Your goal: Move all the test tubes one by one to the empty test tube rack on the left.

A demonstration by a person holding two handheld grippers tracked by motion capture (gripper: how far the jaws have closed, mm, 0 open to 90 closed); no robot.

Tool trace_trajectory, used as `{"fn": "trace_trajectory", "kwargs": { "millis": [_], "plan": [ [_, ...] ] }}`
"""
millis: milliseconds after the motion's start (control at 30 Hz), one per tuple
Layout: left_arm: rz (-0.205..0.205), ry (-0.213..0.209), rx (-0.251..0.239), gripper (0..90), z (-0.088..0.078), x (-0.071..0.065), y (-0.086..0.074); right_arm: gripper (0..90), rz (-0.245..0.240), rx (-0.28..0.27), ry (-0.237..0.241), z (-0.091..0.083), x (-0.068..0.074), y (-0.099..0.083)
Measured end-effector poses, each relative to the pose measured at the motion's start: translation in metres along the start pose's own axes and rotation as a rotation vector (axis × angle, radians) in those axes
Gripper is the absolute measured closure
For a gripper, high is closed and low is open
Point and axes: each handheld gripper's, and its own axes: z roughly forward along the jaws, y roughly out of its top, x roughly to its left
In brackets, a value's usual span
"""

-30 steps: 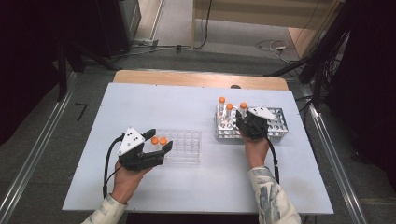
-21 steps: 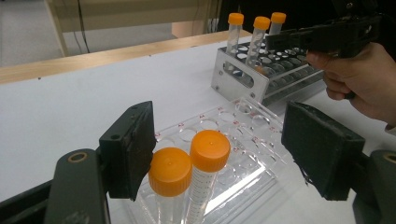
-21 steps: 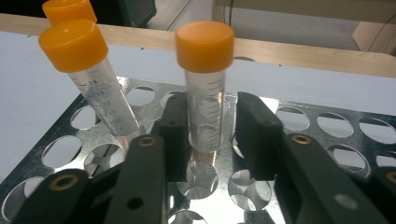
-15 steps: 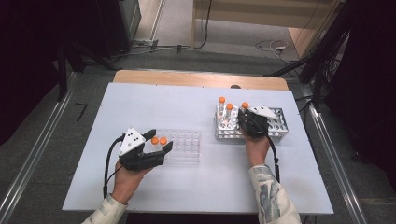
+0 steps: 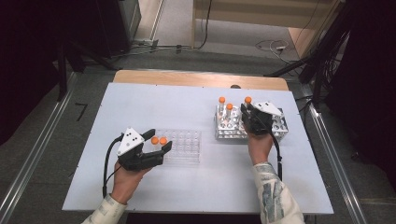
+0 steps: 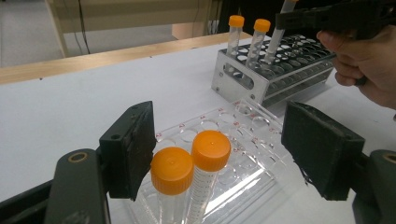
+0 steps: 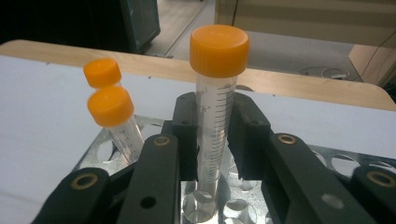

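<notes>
Clamped around one orange-capped tube [image 7: 215, 116], my right gripper [image 7: 215, 140] had just been closing on it while its foot was in the metal rack [image 5: 280, 128]. My left gripper [image 6: 219, 154] hung open around two tubes already in the clear rack [image 5: 187, 148], gripping neither. I judged two moved, one in hand, and two more tubes [image 5: 225, 106] left in the metal rack.

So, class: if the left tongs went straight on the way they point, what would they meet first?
Probably the two orange-capped tubes standing in the clear rack, between the open left tongs; depth is hard to judge.
</notes>
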Motion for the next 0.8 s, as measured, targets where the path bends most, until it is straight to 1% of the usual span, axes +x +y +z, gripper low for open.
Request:
{"fn": "trace_trajectory", "kwargs": {
  "millis": [133,167,267,433,567,733,800],
  "plan": [
    [0.003,-0.001,0.001,26.3,0.0,-0.001,0.0,71.3,0.01,-0.02,0.017,-0.008,-0.001,0.006],
    [0.003,0.0,0.001,26.3,0.0,-0.001,0.0,71.3,0.0,-0.027,0.02,-0.01,-0.001,0.008],
    [0.002,0.001,0.0,26.2,0.0,-0.001,0.0,71.3,0.01,-0.035,0.038,-0.018,-0.003,0.011],
    [0.005,0.002,0.001,26.2,0.0,-0.001,0.0,71.3,0.002,-0.063,0.054,-0.033,-0.008,0.017],
    [0.007,-0.003,0.001,26.2,0.0,-0.003,0.0,71.3,0.0,-0.064,0.096,-0.046,-0.009,0.018],
    [0.011,-0.011,0.002,26.2,0.001,-0.008,0.0,71.3,-0.035,-0.056,0.143,-0.059,-0.001,0.011],
    [0.015,-0.016,-0.002,26.2,0.001,-0.01,0.0,71.3,-0.045,-0.049,0.172,-0.064,0.002,0.007]
  ]
}}
